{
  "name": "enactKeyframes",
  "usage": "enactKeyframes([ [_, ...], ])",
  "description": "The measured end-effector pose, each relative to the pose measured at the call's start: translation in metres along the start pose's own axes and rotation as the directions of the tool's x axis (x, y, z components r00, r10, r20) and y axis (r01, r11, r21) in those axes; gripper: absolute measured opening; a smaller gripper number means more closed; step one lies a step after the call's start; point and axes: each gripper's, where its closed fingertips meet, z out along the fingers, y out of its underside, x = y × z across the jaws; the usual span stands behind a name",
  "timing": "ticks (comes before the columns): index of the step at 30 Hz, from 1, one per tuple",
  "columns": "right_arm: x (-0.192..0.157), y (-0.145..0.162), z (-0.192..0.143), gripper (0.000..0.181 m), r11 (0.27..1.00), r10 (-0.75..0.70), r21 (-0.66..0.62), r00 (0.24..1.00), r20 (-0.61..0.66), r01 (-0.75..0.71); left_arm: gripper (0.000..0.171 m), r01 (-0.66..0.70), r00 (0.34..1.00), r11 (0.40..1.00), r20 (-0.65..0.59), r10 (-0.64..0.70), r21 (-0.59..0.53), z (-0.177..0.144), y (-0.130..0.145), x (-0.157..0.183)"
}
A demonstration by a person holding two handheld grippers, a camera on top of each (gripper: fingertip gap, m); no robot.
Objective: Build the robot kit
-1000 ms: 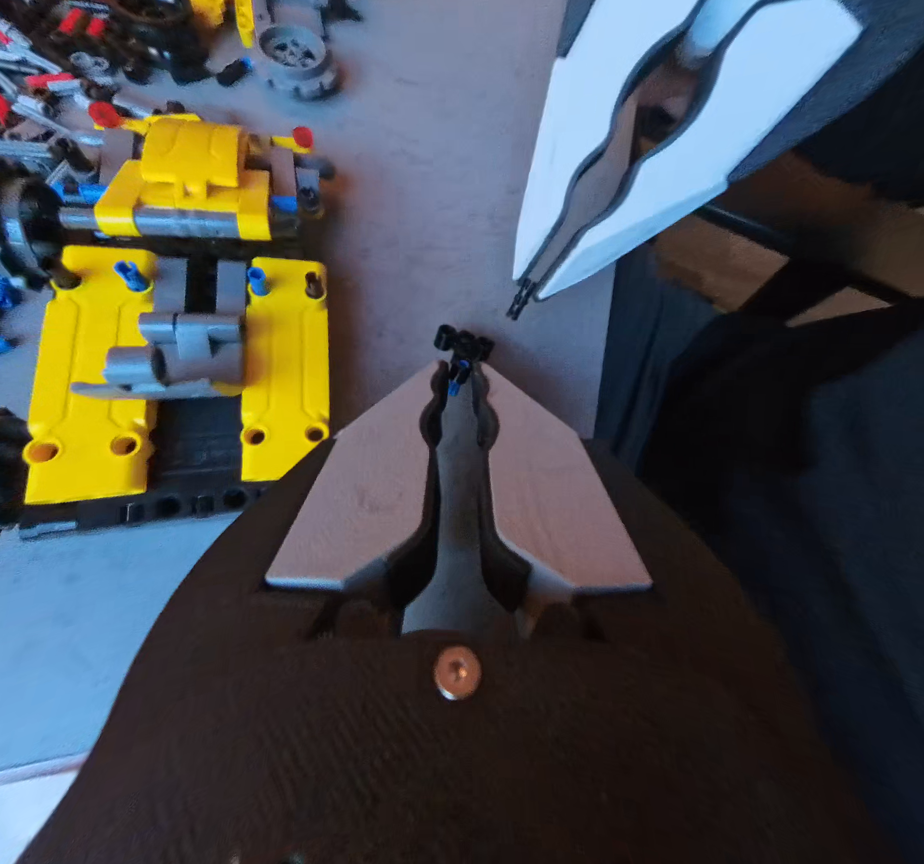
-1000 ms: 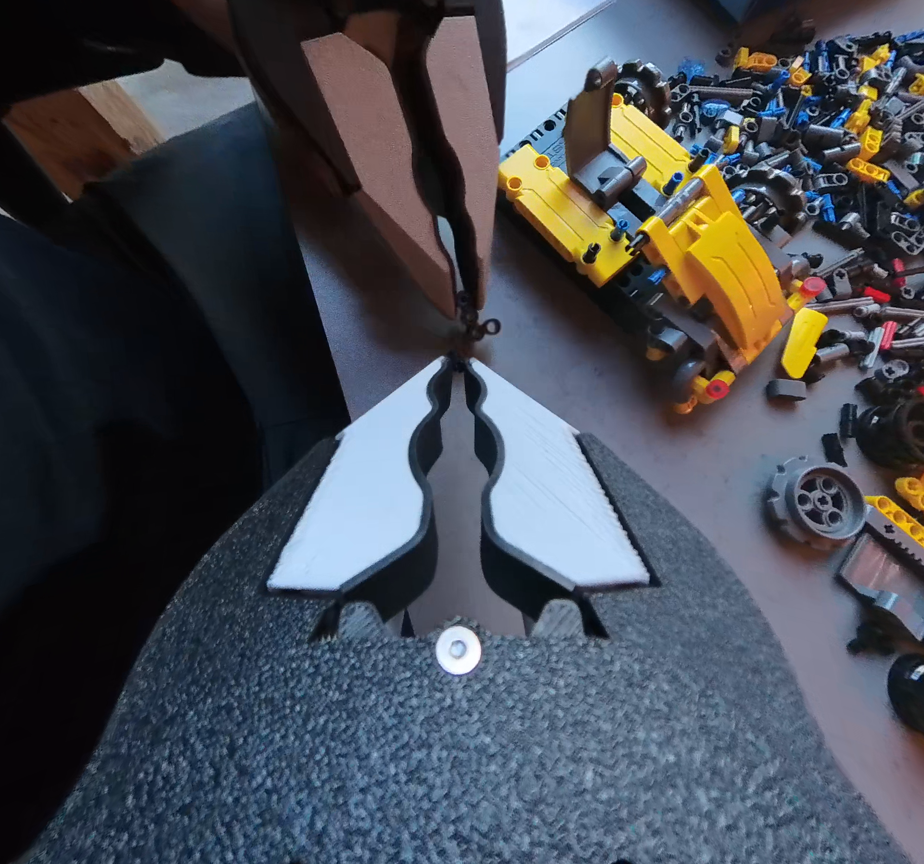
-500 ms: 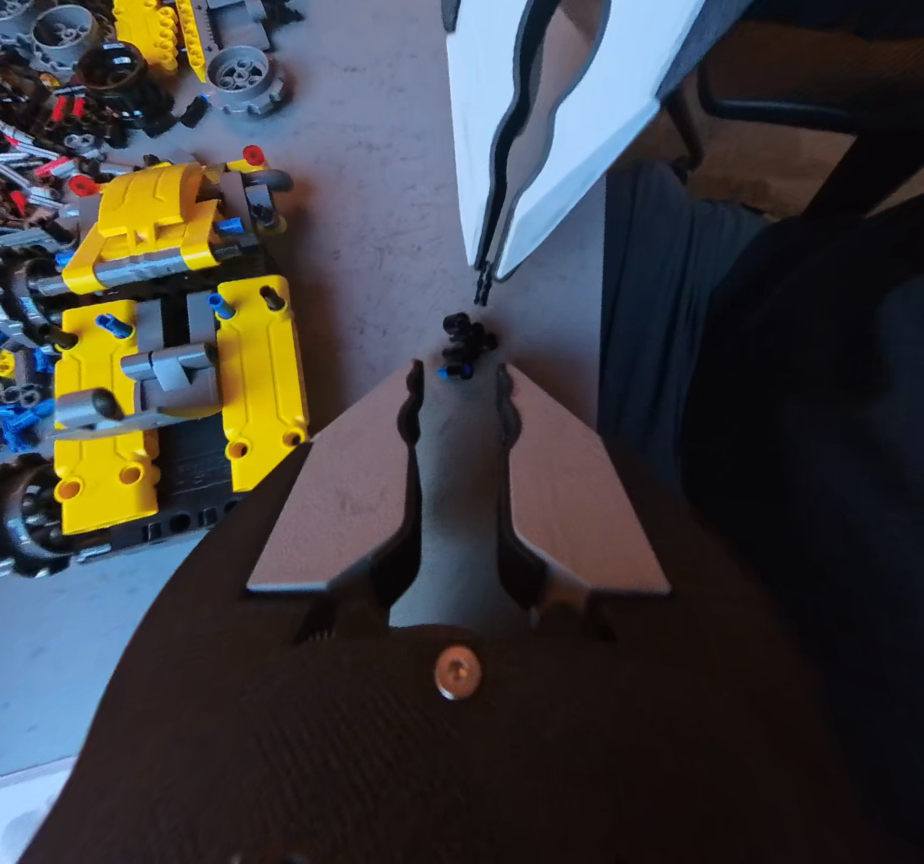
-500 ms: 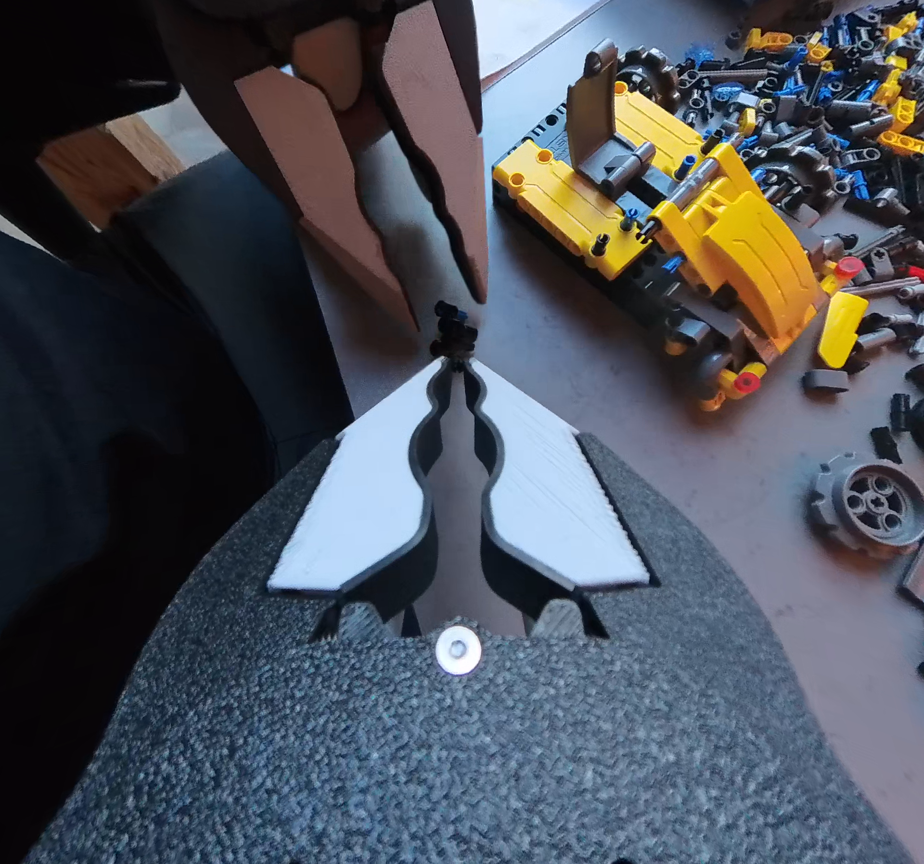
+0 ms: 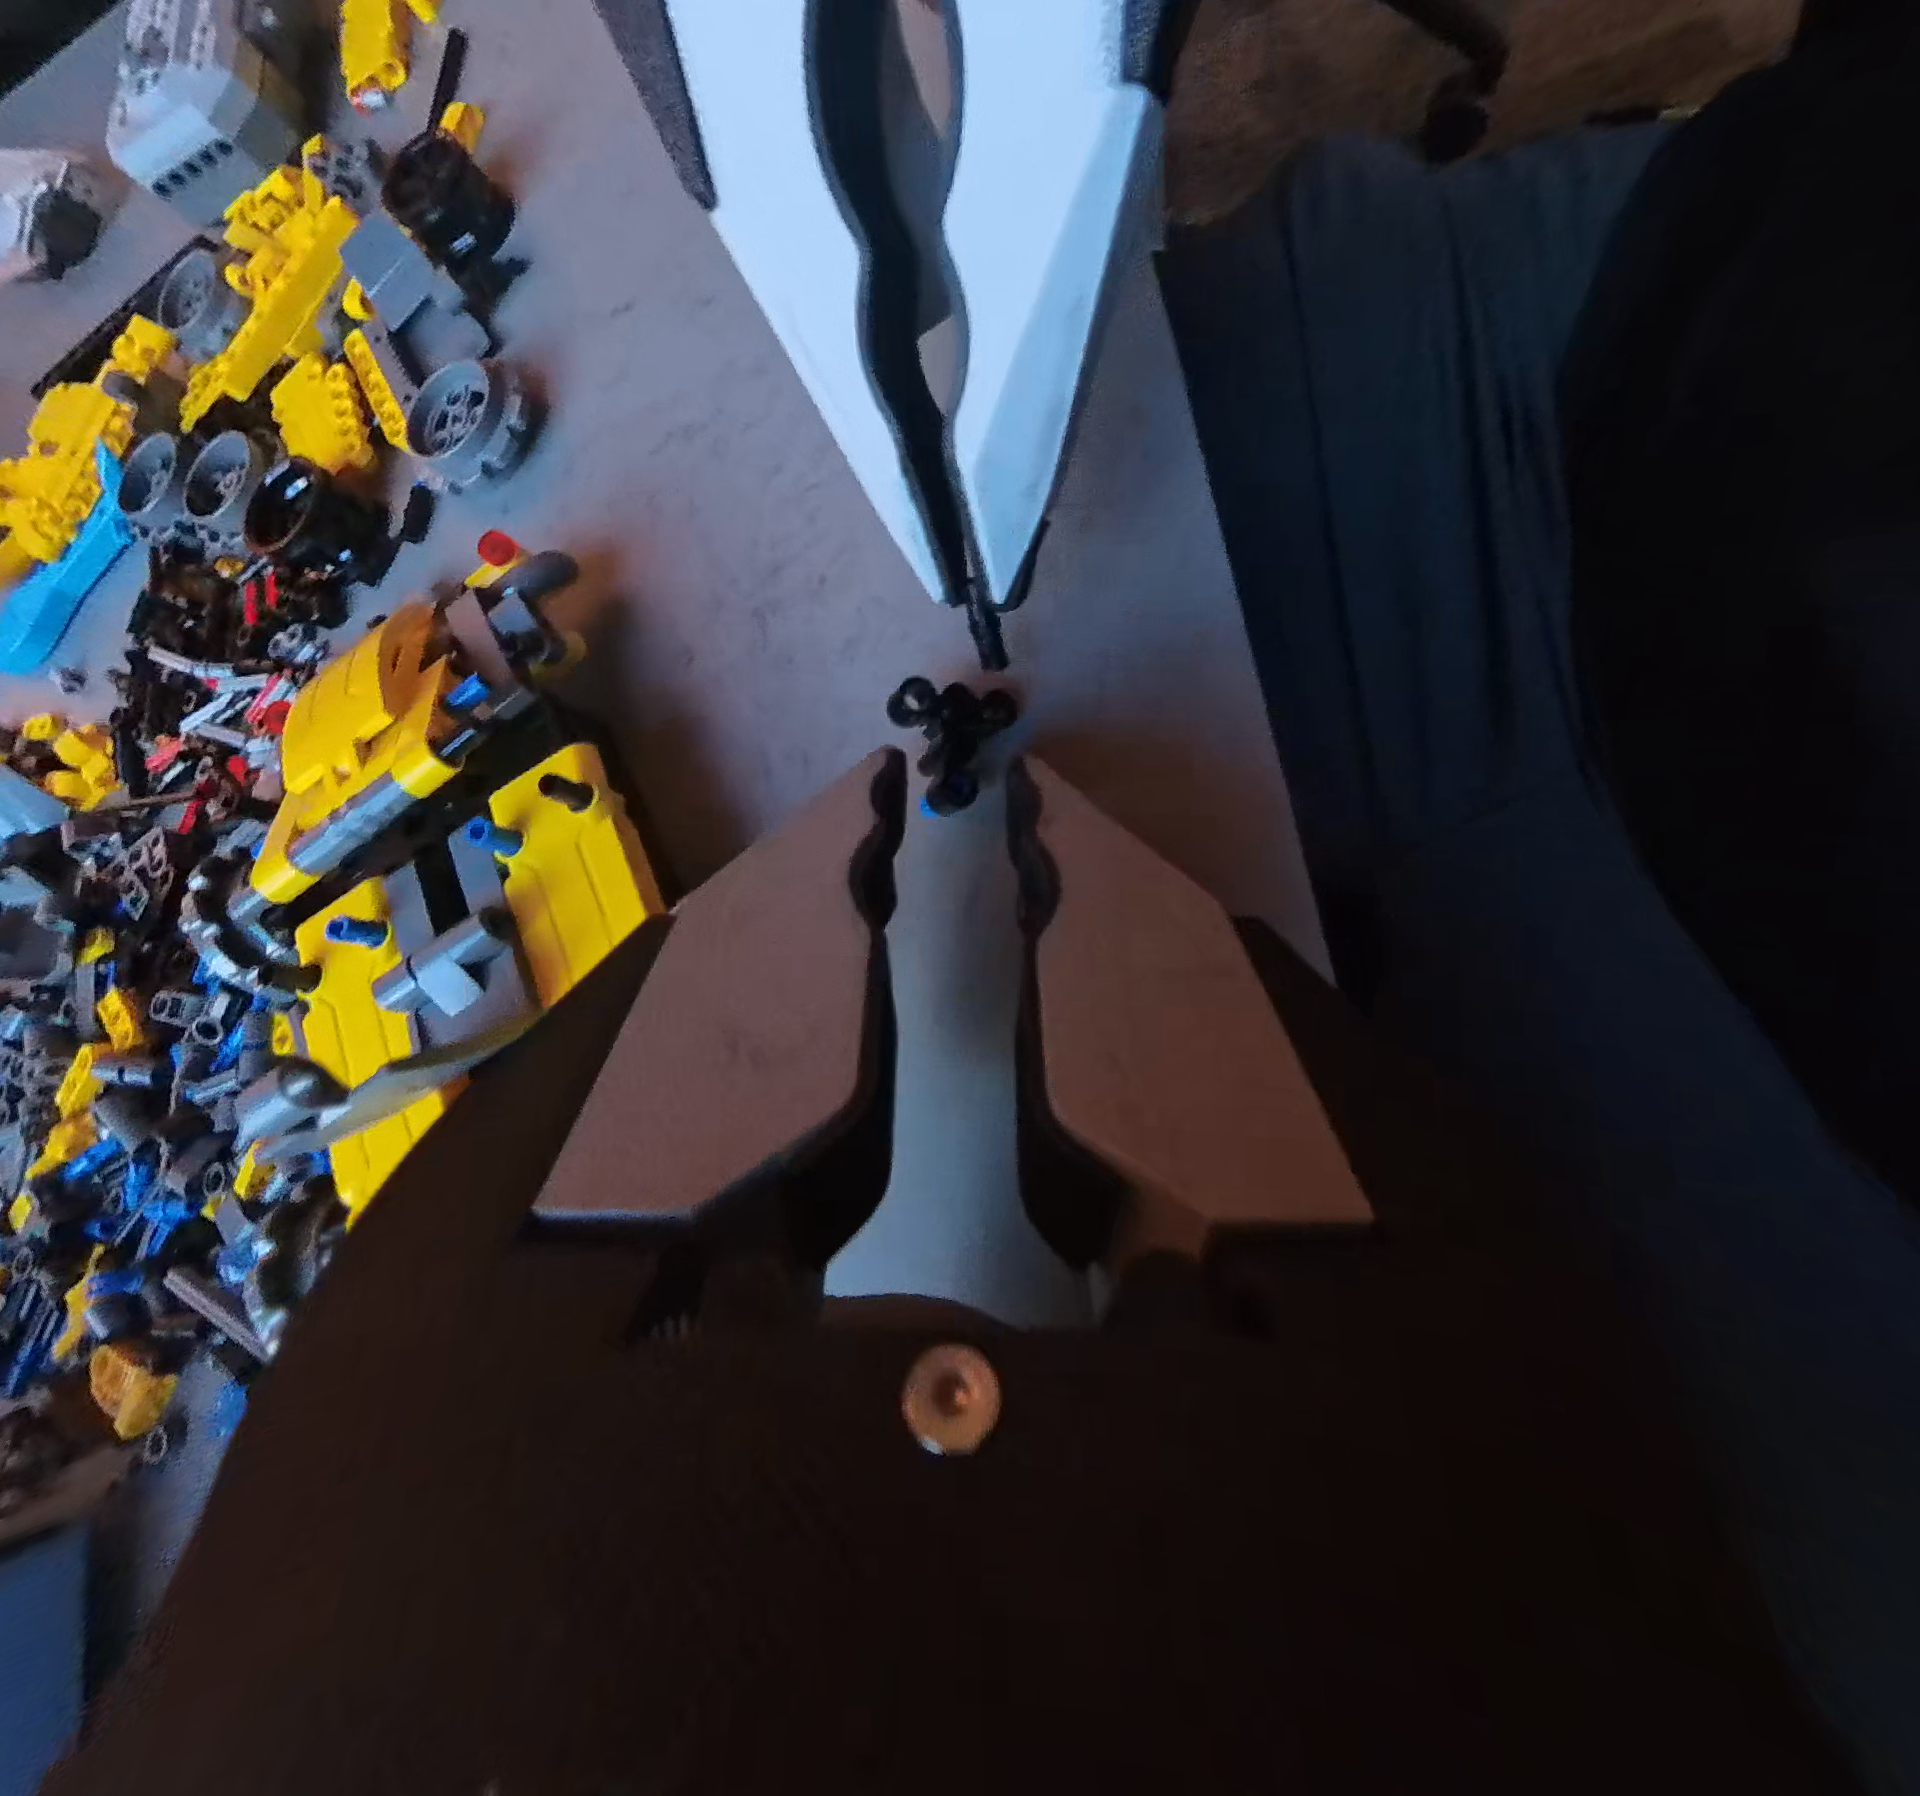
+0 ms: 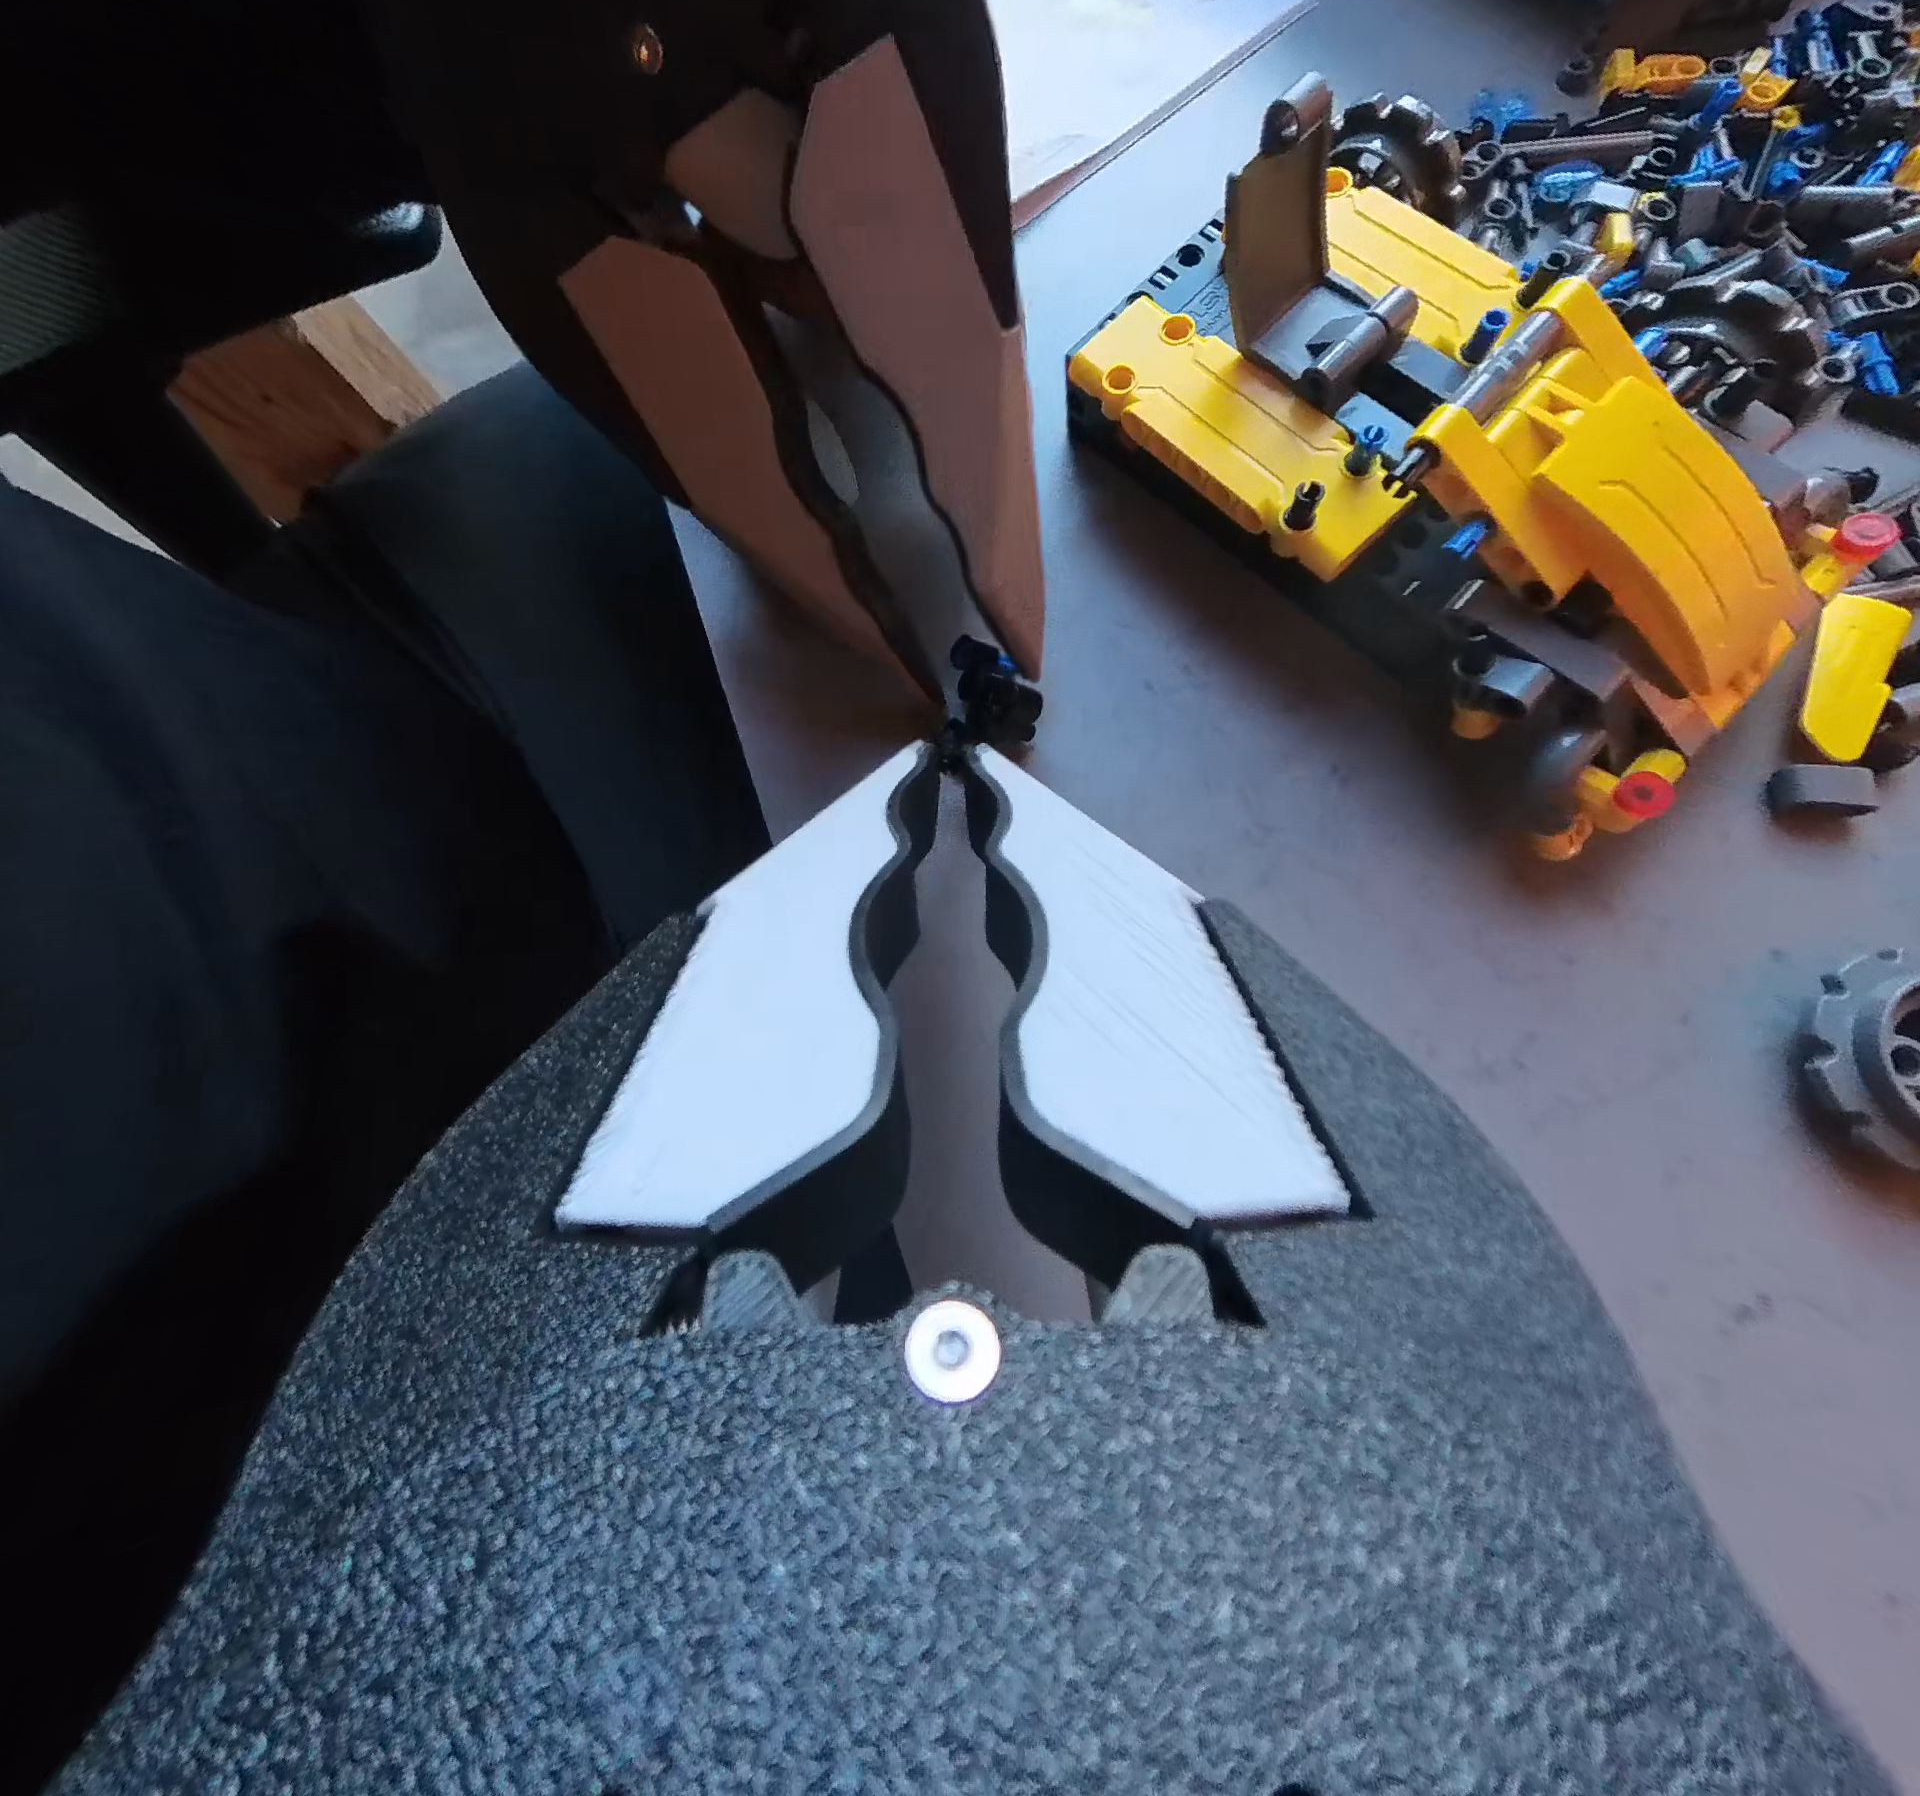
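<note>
A small black connector (image 5: 951, 723) with a blue pin in it hangs just above the table near its edge. My right gripper (image 6: 948, 759) has white fingers and is shut on a thin black pin that joins the connector (image 6: 987, 692). It comes in from the top of the left wrist view (image 5: 977, 598). My left gripper (image 5: 956, 764) has brown fingers and is open, with its tips on either side of the connector's blue end. In the right wrist view the left gripper (image 6: 982, 692) points down at the piece from above.
A half-built yellow and black model vehicle (image 5: 436, 811) (image 6: 1455, 458) stands on the brown table. Beyond it lie a pile of loose parts (image 5: 156, 1071) (image 6: 1714, 84), grey wheels (image 5: 457, 406) (image 6: 1870, 1060) and a booklet (image 6: 1122, 11). A person's dark lap (image 5: 1558, 707) is past the table edge. The grippers are tip to tip, or close to it.
My left gripper, shut on the connector a second ago, has opened; its tips now stand closer about the piece. The right gripper has stayed shut and now carries the connector on its pin.
</note>
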Motion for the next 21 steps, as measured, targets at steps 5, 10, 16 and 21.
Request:
enactKeyframes([
  [5,0.0011,0.0000,-0.0024,0.004,1.000,0.009,0.012,1.000,0.005,-0.009,0.012,-0.010,1.000,1.000,-0.021,0.010,0.014,0.0020,-0.0010,-0.0001],
  [10,0.0007,0.0004,-0.0033,0.004,1.000,0.011,0.021,1.000,0.009,-0.012,0.012,-0.104,0.994,0.994,-0.020,0.105,0.032,0.0007,-0.0011,0.0010],
  [16,0.0004,-0.0005,-0.0058,0.004,0.999,0.019,0.039,1.000,0.017,-0.020,0.010,-0.210,0.977,0.976,-0.021,0.212,0.057,-0.0005,-0.0016,0.0041],
  [21,-0.0005,0.0009,-0.0052,0.004,0.999,0.019,0.036,1.000,0.020,-0.019,0.006,-0.219,0.975,0.975,-0.018,0.220,0.040,-0.0005,0.0020,0.0002],
])
